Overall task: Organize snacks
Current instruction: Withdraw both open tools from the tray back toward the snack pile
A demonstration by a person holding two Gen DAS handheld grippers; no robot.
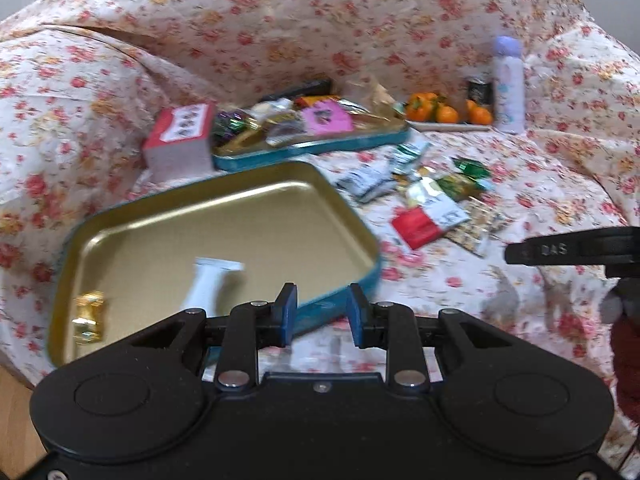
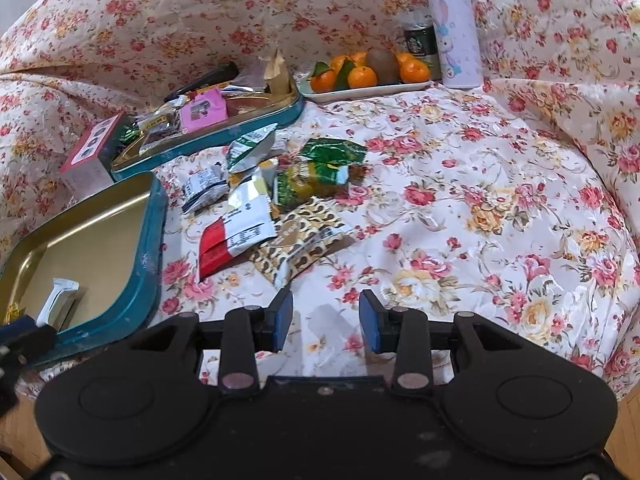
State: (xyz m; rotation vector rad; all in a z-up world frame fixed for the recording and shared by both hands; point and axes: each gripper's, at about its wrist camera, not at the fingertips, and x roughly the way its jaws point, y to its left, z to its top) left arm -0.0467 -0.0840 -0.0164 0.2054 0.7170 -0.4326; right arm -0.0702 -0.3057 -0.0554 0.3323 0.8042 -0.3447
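An open teal tin (image 1: pixel 360 280) with a gold inside lies at the left. It holds a white packet (image 1: pixel 208 284) and a gold-wrapped sweet (image 1: pixel 90 316). My left gripper (image 1: pixel 322 312) hovers over the tin's near right corner, open, with nothing between its blue pads. A pile of loose snack packets (image 2: pixel 272 200) lies on the flowered cloth: red-and-white (image 2: pixel 236 236), leopard-patterned (image 2: pixel 304 240) and green (image 2: pixel 316 176). My right gripper (image 2: pixel 326 318) is just in front of the pile, open and holding nothing. One of its black fingers (image 1: pixel 560 250) shows in the left wrist view.
A second teal tin (image 2: pixel 240 130), full of snacks, sits behind the first, with a red-and-white box (image 2: pixel 92 152) at its left. At the back are a plate of oranges (image 2: pixel 368 72), a dark can (image 2: pixel 418 40) and a lilac bottle (image 2: pixel 456 28). Flowered cloth (image 2: pixel 480 200) rises around.
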